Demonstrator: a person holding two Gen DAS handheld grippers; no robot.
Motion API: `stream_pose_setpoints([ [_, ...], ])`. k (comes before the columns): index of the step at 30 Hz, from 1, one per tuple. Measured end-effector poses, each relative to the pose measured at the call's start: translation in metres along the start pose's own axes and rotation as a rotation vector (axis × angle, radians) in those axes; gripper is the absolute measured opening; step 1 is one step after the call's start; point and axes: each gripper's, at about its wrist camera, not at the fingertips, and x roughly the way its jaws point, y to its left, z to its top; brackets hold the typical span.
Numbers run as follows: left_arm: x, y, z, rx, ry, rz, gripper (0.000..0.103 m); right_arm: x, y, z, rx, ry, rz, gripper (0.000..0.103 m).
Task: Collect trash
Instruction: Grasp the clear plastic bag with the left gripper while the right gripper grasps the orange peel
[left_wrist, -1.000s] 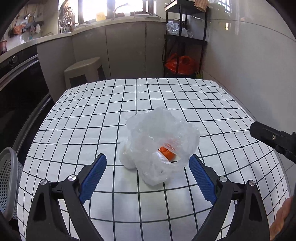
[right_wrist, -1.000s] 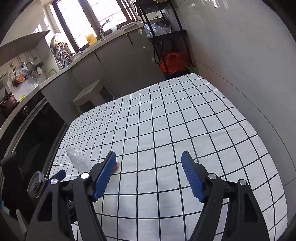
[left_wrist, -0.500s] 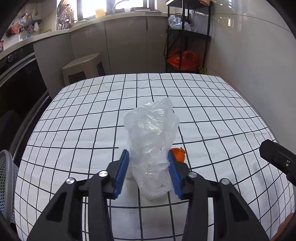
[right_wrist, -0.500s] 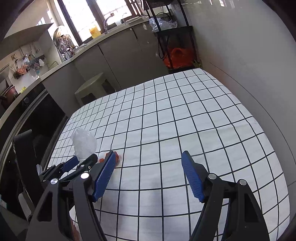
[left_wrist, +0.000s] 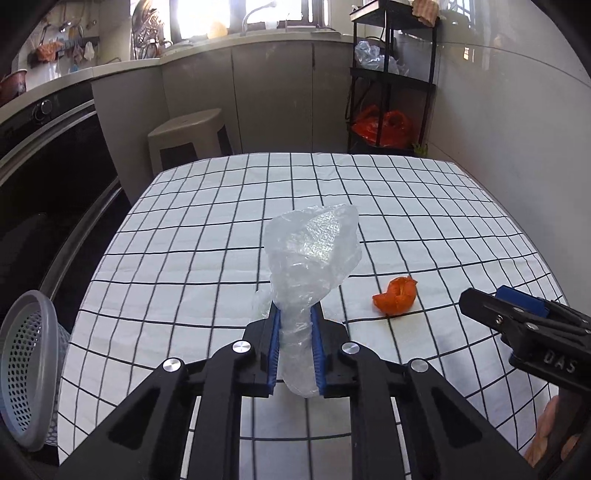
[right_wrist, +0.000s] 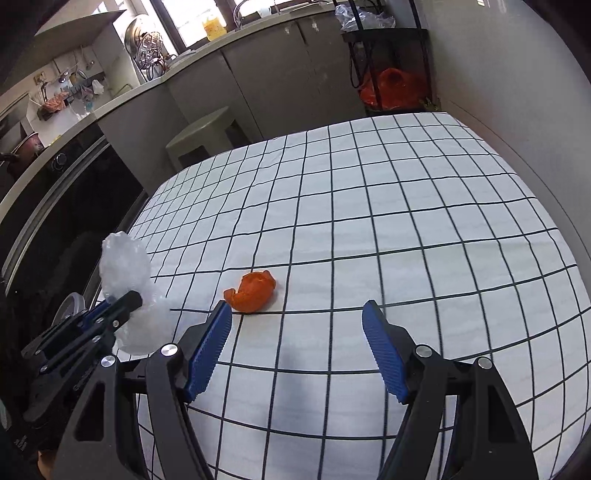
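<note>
Gripping on the left: table (left_wrist: 207, 236) under a white black-grid cloth, grey mesh basket (left_wrist: 26, 369) off its near-left edge, likely the bin for this.

Left gripper (left_wrist: 294, 350) clenched on the bag (left_wrist: 312, 254) — clear crumpled plastic, pinched at its lower neck between the blue pads, rest ballooning up above them. Looks lifted just off the cloth, though contact at the bottom can't be confirmed. Right view shows same bag (right_wrist: 127, 280) bulging past the left gripper (right_wrist: 122, 308) at the table's left edge.

Right gripper (right_wrist: 297, 349) released, jaws spread wide, empty, low over the cloth. Peel (right_wrist: 253, 290) just ahead of its left pad, not between the jaws.

Handling, judged:
- Bag: near weightless, soft, slick film. Compresses to nothing, so needs full squeeze on a bunched section, as now. May slide out if swung fast; nothing fragile.
- Peel: light, limp, curled, slightly stiff at the rim. Best taken across the thick curled middle, pads down near the cloth — risk of pinching cloth too.

Looks:
- Bag: translucent white, wrinkled, glossy highlights, taller than wide.
- Peel (left_wrist: 397, 297): bright orange scrap, curled like citrus rind, lying on the cloth right of the bag, apart from it.
</note>
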Motion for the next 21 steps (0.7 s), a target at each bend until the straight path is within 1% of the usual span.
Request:
stream_pose_setpoints([
  [2, -0.008, 0.013, -0.004, 0.01, -0.009, 0.024, 0.015, 0.011, 0.01, 0.002, -0.014, 0.019, -0.005, 0.07],
  [6, -0.023, 0.038, -0.013, 0.021, -0.013, 0.048, 0.015, 0.033, 0.03, 0.002, -0.054, 0.054, -0.037, 0.07],
  [10, -0.033, 0.06, -0.019, 0.012, -0.018, 0.058, 0.015, 0.051, 0.043, 0.001, -0.072, 0.075, -0.078, 0.07],
  [16, -0.039, 0.079, -0.026, -0.006, -0.026, 0.065, 0.015, 0.071, 0.055, 0.002, -0.098, 0.067, -0.165, 0.07],
  [19, -0.041, 0.087, -0.028, -0.016, -0.028, 0.068, 0.015, 0.075, 0.063, -0.001, -0.136, 0.055, -0.198, 0.069],
  [21, -0.042, 0.092, -0.028, -0.023, -0.029, 0.069, 0.015, 0.076, 0.067, -0.002, -0.156, 0.047, -0.198, 0.061],
])
